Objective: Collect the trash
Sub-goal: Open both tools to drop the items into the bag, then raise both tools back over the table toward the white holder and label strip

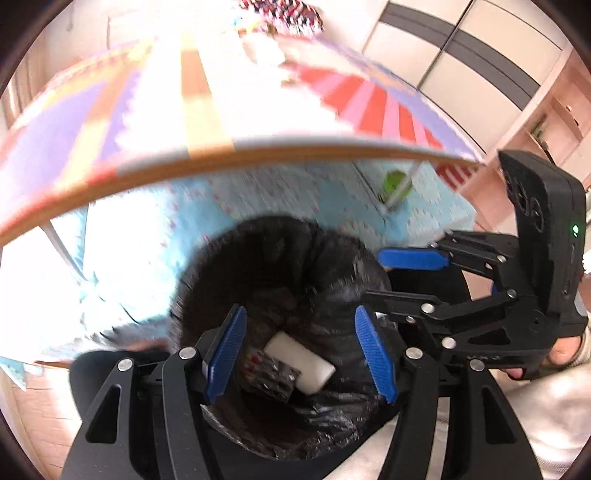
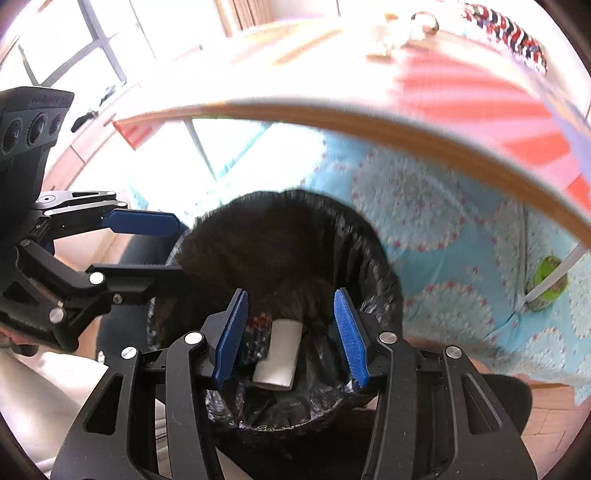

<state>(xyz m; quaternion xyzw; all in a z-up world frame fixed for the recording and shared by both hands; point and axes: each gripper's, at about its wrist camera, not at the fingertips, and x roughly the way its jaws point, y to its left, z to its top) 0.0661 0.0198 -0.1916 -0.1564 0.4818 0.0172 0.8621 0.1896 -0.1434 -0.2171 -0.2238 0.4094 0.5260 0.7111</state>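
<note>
A black bin [image 1: 280,258] lined with a black plastic bag stands on the floor below the table edge; it also shows in the right wrist view [image 2: 291,243]. Inside lie a white box [image 1: 300,362] and a dark patterned packet [image 1: 267,376]; both show in the right wrist view, the box [image 2: 279,354] and the packet [image 2: 256,332]. My left gripper [image 1: 303,354] is open and empty above the bin mouth. My right gripper [image 2: 291,339] is open and empty above the bin too. Each gripper shows in the other's view, the right one [image 1: 391,288] and the left one [image 2: 162,251].
A table with a colourful striped cloth [image 1: 221,96] and a wooden edge [image 2: 332,122] overhangs the bin. A blue patterned floor mat [image 2: 443,240] lies beneath. A green can [image 2: 546,284] stands by a white table leg. Small items [image 2: 402,33] lie on the far tabletop.
</note>
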